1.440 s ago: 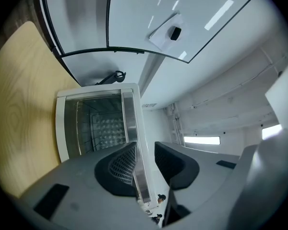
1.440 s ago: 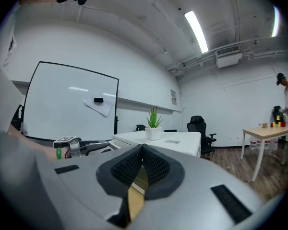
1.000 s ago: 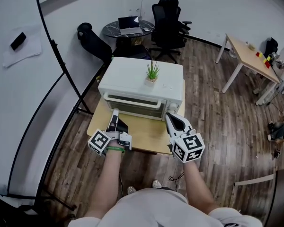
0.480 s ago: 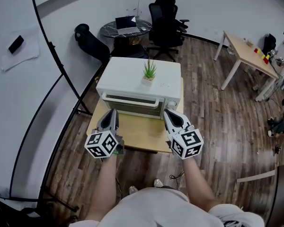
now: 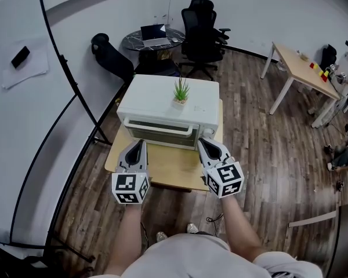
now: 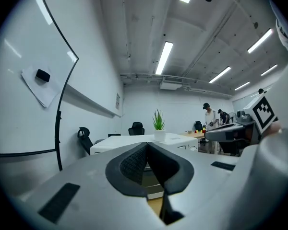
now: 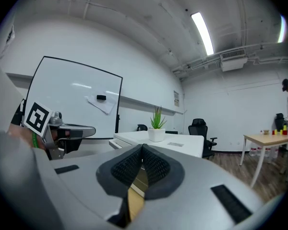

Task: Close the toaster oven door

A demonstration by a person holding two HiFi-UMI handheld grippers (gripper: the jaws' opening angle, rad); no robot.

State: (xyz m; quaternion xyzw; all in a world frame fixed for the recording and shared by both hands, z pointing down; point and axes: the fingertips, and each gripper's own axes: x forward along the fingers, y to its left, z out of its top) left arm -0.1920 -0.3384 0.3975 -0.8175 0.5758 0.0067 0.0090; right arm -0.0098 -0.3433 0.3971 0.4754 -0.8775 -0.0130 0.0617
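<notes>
The white toaster oven [image 5: 156, 100] stands on a small wooden table [image 5: 171, 168], and its glass door [image 5: 159, 133] with the bar handle looks closed against the front. A small potted plant [image 5: 180, 91] sits on its top. My left gripper [image 5: 138, 146] hovers over the table just before the oven's left front corner, shut and empty. My right gripper [image 5: 204, 143] is near the right front corner, also shut on nothing. In the left gripper view the shut gripper [image 6: 147, 145] points at the oven [image 6: 120, 142]. In the right gripper view the shut gripper [image 7: 142, 150] faces the oven [image 7: 182, 140].
Black office chairs [image 5: 203, 25] and a round table with a laptop [image 5: 153, 35] stand behind the oven. A whiteboard on a stand [image 5: 23, 68] is at the left, a wooden desk [image 5: 304, 68] at the right. People [image 6: 210, 116] are far off.
My left gripper has turned from lying on its side to upright, marker cube facing up, and drawn slightly back. The right gripper has hardly moved. The oven door looks the same.
</notes>
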